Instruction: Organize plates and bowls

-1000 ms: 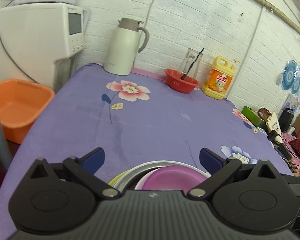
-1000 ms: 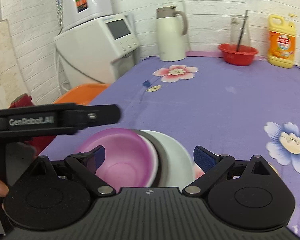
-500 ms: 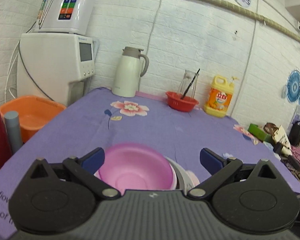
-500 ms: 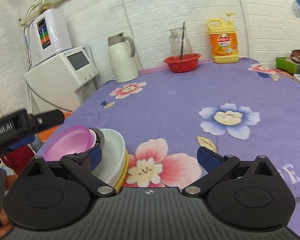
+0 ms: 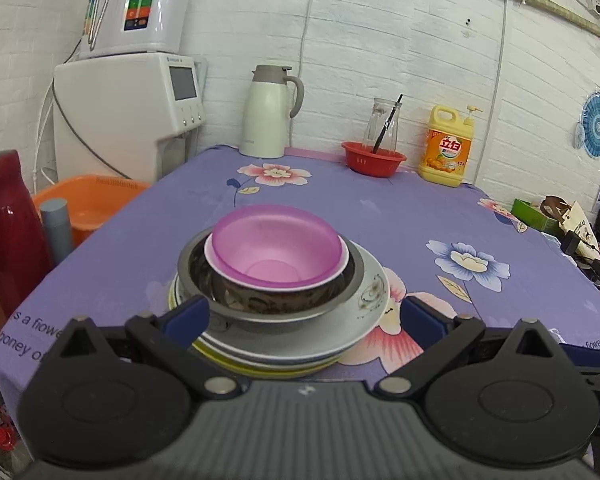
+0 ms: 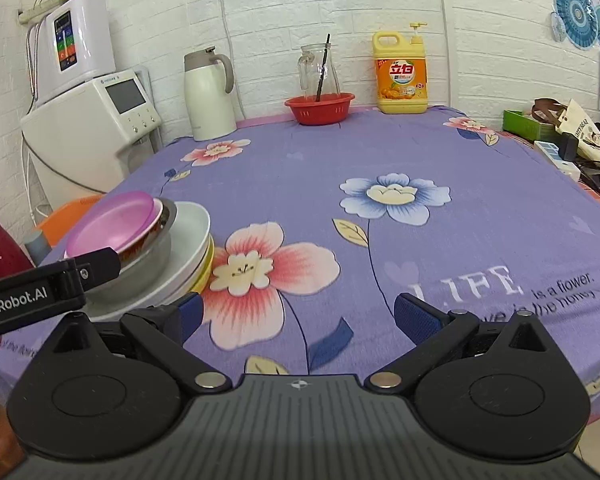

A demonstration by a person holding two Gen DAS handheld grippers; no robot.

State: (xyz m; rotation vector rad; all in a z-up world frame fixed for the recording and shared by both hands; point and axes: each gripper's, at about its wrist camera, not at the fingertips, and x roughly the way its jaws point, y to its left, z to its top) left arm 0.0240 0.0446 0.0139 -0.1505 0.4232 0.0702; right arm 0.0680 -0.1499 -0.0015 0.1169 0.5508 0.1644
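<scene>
A pink bowl (image 5: 278, 248) sits nested in a white-rimmed bowl, inside a grey metal bowl (image 5: 268, 296), all on a stack of white and yellow plates (image 5: 364, 312) near the table's front left. My left gripper (image 5: 306, 314) is open just in front of the stack, its blue pads either side of the near rim, holding nothing. In the right wrist view the same stack (image 6: 148, 248) stands at the left. My right gripper (image 6: 298, 318) is open over bare cloth to the right of the stack. The left tool's arm (image 6: 48, 288) crosses in front of the stack.
Purple flowered tablecloth (image 6: 380, 168) covers the table. At the back stand a white thermos jug (image 5: 270, 112), a red basket (image 5: 374, 162) with a glass carafe, and a yellow detergent bottle (image 5: 446, 148). Orange tub (image 5: 88, 200) and red flask (image 5: 4, 224) sit off the left edge.
Both grippers have pulled back and away from the stack; the whole stack now shows in the left view. The right gripper has swung right, over the cloth.
</scene>
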